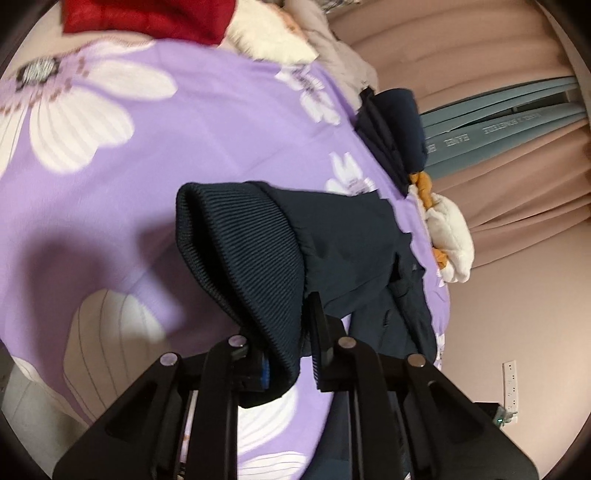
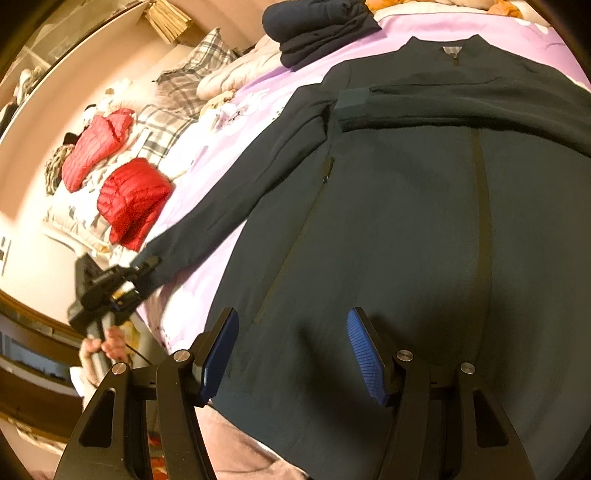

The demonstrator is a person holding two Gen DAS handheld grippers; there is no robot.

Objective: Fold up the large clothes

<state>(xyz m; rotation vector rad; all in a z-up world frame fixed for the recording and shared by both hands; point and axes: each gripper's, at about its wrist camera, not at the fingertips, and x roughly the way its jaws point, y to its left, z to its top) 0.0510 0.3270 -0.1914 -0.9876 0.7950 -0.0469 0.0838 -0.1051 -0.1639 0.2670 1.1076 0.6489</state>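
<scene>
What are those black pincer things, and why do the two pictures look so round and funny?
Those are claws that a person holds, one in each hand. Each carries a small camera with a wide, bulging lens, so everything looks curved. One picture is from the left claw, the other from the right claw. A dark navy jacket lies spread on a purple flowered bedsheet. The left claw has shut on the jacket's ribbed cuff; in the right picture you can see it off to the side, holding the sleeve end, with the person's hand on its handle. The right claw is open above the jacket and holds nothing. Red puffy jackets and folded dark clothes lie farther away.
</scene>
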